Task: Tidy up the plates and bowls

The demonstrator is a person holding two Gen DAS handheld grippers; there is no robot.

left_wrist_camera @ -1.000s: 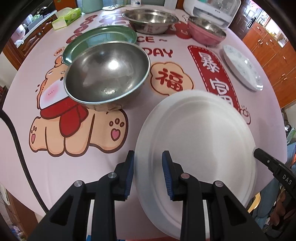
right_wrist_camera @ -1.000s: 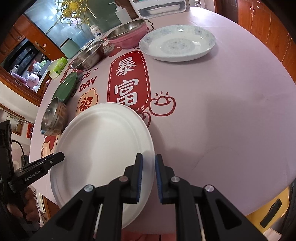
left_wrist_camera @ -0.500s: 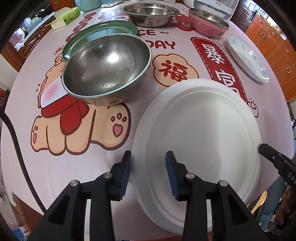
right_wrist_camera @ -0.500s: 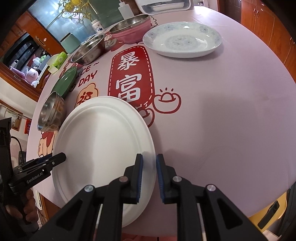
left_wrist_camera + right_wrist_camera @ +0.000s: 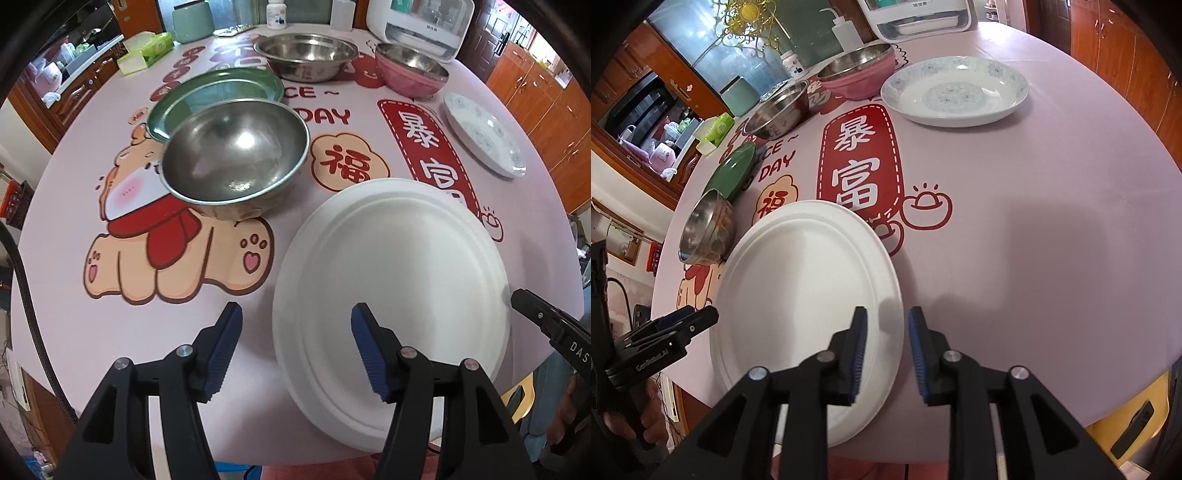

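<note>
A white plate (image 5: pixel 395 295) lies flat near the front edge of the round table (image 5: pixel 74 314), overhanging it a little. My left gripper (image 5: pixel 297 347) straddles the plate's left rim. Its jaws are opening and the blue pads (image 5: pixel 225 343) stand well clear of the rim. In the right wrist view the same white plate (image 5: pixel 805 291) has its right rim between the fingers of my right gripper (image 5: pixel 886 350). Those jaws are opening too, with a narrow gap on each side of the rim. Neither gripper presses on the plate.
Beyond the white plate stand a deep steel bowl (image 5: pixel 236 155), a green plate (image 5: pixel 214 96) behind it, a wide steel bowl (image 5: pixel 306 51) and a pink bowl (image 5: pixel 410 70). A blue-patterned plate (image 5: pixel 955 92) sits at the far right. Bottles and a white appliance (image 5: pixel 421 18) line the back.
Both grippers' jaws have spread apart from the white plate's rim, the left one much more. The left gripper has risen slightly. The plate lies where it was.
</note>
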